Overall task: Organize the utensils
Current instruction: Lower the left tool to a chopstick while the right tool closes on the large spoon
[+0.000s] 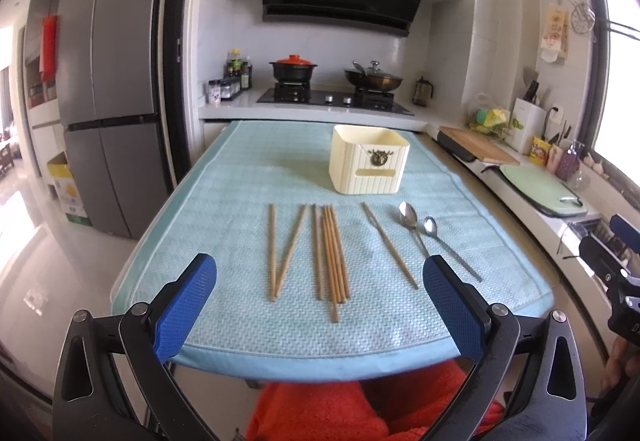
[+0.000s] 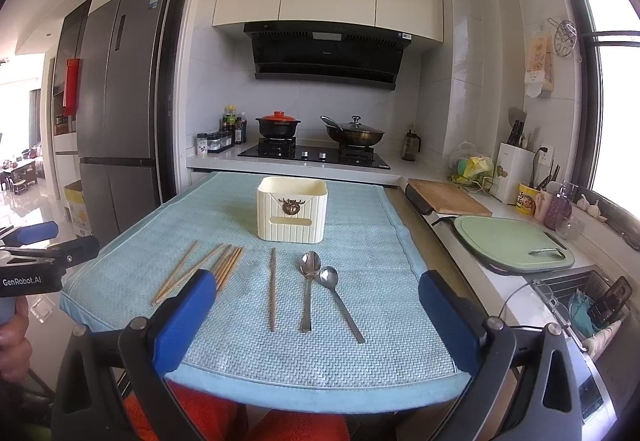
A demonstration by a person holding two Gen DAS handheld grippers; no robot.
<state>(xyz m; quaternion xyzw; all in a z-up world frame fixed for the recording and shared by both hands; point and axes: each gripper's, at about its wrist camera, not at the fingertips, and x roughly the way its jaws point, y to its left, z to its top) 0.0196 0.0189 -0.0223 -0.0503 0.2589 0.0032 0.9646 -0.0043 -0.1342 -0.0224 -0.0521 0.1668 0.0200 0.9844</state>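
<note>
Several wooden chopsticks point(image 1: 330, 257) point(image 2: 224, 267) lie in loose groups on a light blue mat point(image 1: 224, 201) point(image 2: 384, 313). One chopstick pair point(image 1: 390, 245) point(image 2: 272, 289) lies apart, left of two metal spoons point(image 1: 416, 227) point(image 2: 309, 281). Behind them stands a cream ribbed holder box point(image 1: 368, 165) point(image 2: 292, 215), empty as far as I see. My left gripper point(image 1: 320, 305) hovers open over the mat's near edge, in front of the chopsticks. My right gripper point(image 2: 318, 321) hangs open near the spoon handles. Neither holds anything.
A stove point(image 1: 334, 97) with a red-lidded pot point(image 2: 278, 125) and a wok point(image 2: 354, 135) sits behind the table. The right counter holds a wooden board point(image 2: 448, 197), a green board point(image 2: 512, 245) and a sink rack point(image 2: 580, 301). A grey fridge point(image 1: 108, 81) stands left.
</note>
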